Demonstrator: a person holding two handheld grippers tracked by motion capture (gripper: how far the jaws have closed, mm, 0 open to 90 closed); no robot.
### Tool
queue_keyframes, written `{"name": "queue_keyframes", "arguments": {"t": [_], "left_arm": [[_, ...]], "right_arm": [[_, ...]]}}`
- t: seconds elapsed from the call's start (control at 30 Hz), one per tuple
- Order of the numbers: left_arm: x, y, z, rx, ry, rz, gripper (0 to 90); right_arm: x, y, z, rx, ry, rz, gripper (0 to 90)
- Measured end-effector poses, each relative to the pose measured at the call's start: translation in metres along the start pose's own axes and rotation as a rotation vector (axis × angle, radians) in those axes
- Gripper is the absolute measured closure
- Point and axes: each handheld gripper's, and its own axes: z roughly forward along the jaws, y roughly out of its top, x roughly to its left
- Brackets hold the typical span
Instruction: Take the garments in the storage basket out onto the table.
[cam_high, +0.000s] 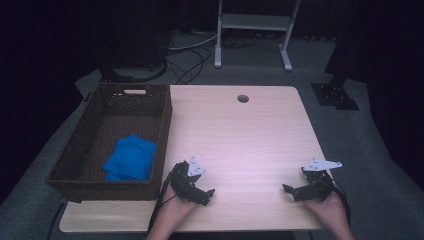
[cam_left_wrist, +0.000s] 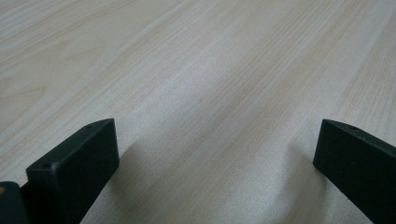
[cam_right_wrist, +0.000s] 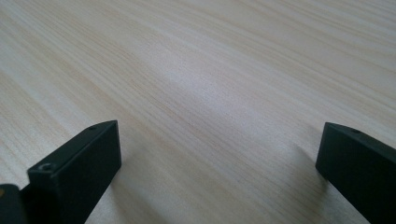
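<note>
Both claws, left claw (cam_high: 206, 192) and right claw (cam_high: 289, 190), gape wide over pale wood-grain worktop (cam_high: 240, 135); beyond the left claw, a woven wicker basket (cam_high: 165, 125) holds a soft blue cloth (cam_high: 130, 157).

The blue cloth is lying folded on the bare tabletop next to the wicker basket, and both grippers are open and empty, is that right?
Not quite. The blue cloth lies inside the wicker basket, not on the tabletop, as the high view shows. The rest stands: the left gripper and right gripper are open and empty.

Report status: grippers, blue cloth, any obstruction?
Left gripper open, empty. Right gripper open, empty. Blue cloth lying in wicker basket. Table between grippers bare.
</note>
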Motion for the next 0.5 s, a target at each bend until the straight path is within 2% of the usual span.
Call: {"name": "queue_keyframes", "arguments": {"t": [0.5], "left_arm": [[0.0004, 0.0, -0.0002, -0.003, -0.002, -0.005, 0.0]], "right_arm": [[-0.0005, 0.0003, 0.0001, 0.0, 0.004, -0.004, 0.0]]}}
